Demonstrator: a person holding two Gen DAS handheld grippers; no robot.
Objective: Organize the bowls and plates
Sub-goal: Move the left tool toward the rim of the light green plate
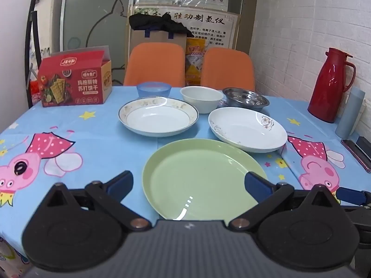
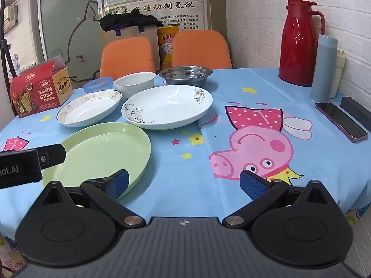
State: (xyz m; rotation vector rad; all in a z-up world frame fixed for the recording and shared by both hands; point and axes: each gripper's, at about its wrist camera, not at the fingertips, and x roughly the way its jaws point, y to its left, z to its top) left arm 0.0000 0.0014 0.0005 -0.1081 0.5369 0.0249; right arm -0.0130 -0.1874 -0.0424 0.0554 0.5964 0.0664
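A green plate [image 1: 199, 178] lies nearest me on the blue tablecloth; it also shows in the right wrist view [image 2: 102, 150]. Behind it lie a gold-rimmed white plate [image 1: 158, 117] [image 2: 89, 111] and a white plate with a flower pattern [image 1: 247, 128] [image 2: 167, 106]. Further back stand a blue bowl [image 1: 154, 89] [image 2: 98, 84], a white bowl [image 1: 201, 98] [image 2: 135, 83] and a steel bowl [image 1: 245, 98] [image 2: 185, 74]. My left gripper [image 1: 189, 185] is open and empty over the green plate's near edge. My right gripper [image 2: 185, 183] is open and empty, just right of the green plate.
A red cracker box [image 1: 74, 81] stands at the far left. A red thermos jug [image 2: 299, 44], a grey-blue flask [image 2: 324, 69] and a phone [image 2: 340, 121] sit along the right edge by the brick wall. Two orange chairs [image 1: 155, 62] stand behind the table.
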